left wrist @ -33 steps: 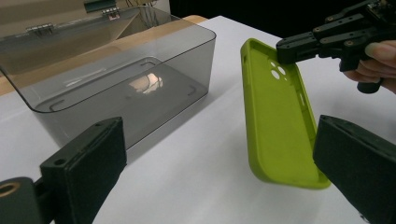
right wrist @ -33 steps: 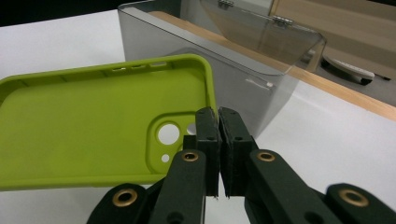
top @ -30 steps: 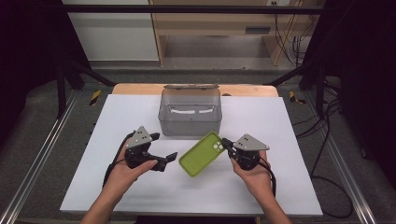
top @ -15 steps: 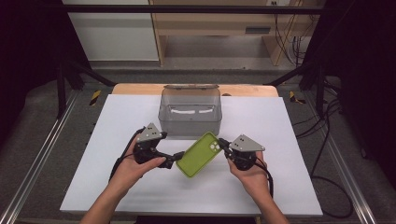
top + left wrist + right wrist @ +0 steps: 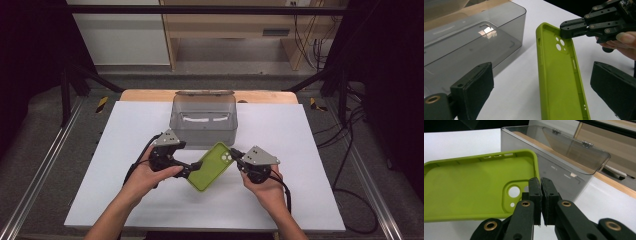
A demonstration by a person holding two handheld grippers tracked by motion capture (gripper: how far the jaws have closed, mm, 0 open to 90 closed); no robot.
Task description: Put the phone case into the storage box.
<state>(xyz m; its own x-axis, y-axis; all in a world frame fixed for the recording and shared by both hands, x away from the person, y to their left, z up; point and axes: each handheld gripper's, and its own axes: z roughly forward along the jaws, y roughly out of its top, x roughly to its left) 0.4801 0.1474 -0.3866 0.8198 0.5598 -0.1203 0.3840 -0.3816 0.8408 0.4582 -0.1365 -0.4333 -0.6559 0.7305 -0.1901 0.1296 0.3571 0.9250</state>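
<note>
Both tongs are gathered at one green phone case point(image 5: 211, 166), held just in front of a smoky clear plastic box point(image 5: 203, 120) on the white counter point(image 5: 125, 150). The right tongs point(image 5: 540, 185) are pinched together on the case's rim at the corner beside the camera cut-out; in the right gripper view the two pads are pressed almost flush with the thin green edge between them. The left tongs point(image 5: 544, 87) stand apart, one black pad on either side of the case's long body, and in the left gripper view neither pad is seen to touch it. The case itself is tilted, open side up, its lower end towards the person; whether that end rests on the counter cannot be told.

The step in hand is judged to be a handover or a second grip: the case is carried by the right tongs while the left ones are brought around its free end. For the next move, the left pads would need to be closed squarely on the two long sides without the soft shell being bent, and the right grip should not be let go until that hold is firm. If the box is the goal, the case would then have to be lifted over its near wall.

Counted: one phone case, one box with its hinged lid point(image 5: 571, 143) thrown open, two tongs, two hands.
</note>
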